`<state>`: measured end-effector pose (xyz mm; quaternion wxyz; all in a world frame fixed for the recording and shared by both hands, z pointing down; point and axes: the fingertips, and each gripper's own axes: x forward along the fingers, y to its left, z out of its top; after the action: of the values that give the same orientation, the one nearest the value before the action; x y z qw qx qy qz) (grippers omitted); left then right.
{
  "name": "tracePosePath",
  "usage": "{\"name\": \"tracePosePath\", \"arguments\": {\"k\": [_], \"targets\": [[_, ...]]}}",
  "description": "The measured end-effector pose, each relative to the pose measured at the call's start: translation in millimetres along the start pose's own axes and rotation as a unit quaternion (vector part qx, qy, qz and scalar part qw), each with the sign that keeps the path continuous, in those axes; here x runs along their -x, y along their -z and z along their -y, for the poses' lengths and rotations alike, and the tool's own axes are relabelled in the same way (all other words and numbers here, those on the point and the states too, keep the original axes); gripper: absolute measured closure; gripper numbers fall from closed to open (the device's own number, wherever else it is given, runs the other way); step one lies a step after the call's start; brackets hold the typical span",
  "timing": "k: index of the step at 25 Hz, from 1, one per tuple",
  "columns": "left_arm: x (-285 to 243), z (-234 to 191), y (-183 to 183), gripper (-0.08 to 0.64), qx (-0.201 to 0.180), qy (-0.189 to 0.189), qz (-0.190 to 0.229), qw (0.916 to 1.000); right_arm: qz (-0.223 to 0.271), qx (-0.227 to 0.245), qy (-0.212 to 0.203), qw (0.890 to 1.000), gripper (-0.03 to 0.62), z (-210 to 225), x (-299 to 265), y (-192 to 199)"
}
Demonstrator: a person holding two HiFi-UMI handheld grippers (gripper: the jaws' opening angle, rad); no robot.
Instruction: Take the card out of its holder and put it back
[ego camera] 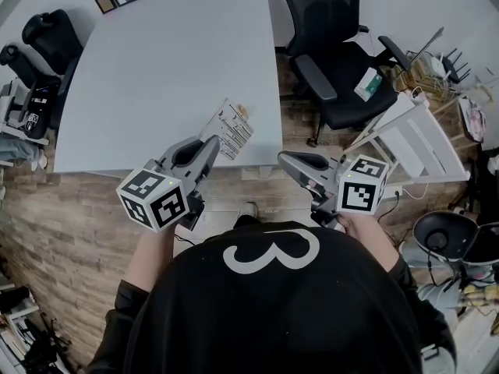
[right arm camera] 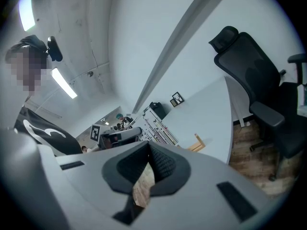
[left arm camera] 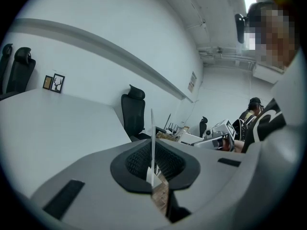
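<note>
Card [ego camera: 228,128] out of holder [ego camera: 243,111] | left hand-held gripper [ego camera: 209,148] pinches it; right hand-held gripper [ego camera: 287,160] pressed together | next, we judge: realign with slot.

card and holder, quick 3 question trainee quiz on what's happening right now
1. True or false: the right gripper holds the card.
2. Whose fingers are shut on the card? A) left gripper B) right gripper C) neither
3. Fill in: the wooden holder stands on the ____.

Key: 1 false, its fingers are together with nothing between them. 2 A, the card shows edge-on between them. 3 table, with the card apart from the wooden holder.
</note>
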<state>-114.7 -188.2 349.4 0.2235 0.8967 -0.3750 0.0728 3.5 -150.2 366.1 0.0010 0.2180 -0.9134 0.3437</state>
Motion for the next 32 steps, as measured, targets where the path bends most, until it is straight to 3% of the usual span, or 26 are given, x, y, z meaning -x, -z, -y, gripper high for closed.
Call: {"name": "tracePosePath", "arguments": {"k": [22, 32], "targets": [[-57, -93, -2, 0.535, -0.068, -0.001, -0.046, 0.9966, 0.014, -0.034, 0.107, 0.994, 0.584, 24, -13, 5], [-71, -111, 8, 0.535, -0.066, 0.012, -0.062, 0.9958, 0.035, -0.041, 0.145, 0.988, 0.584, 30, -10, 6]]}}
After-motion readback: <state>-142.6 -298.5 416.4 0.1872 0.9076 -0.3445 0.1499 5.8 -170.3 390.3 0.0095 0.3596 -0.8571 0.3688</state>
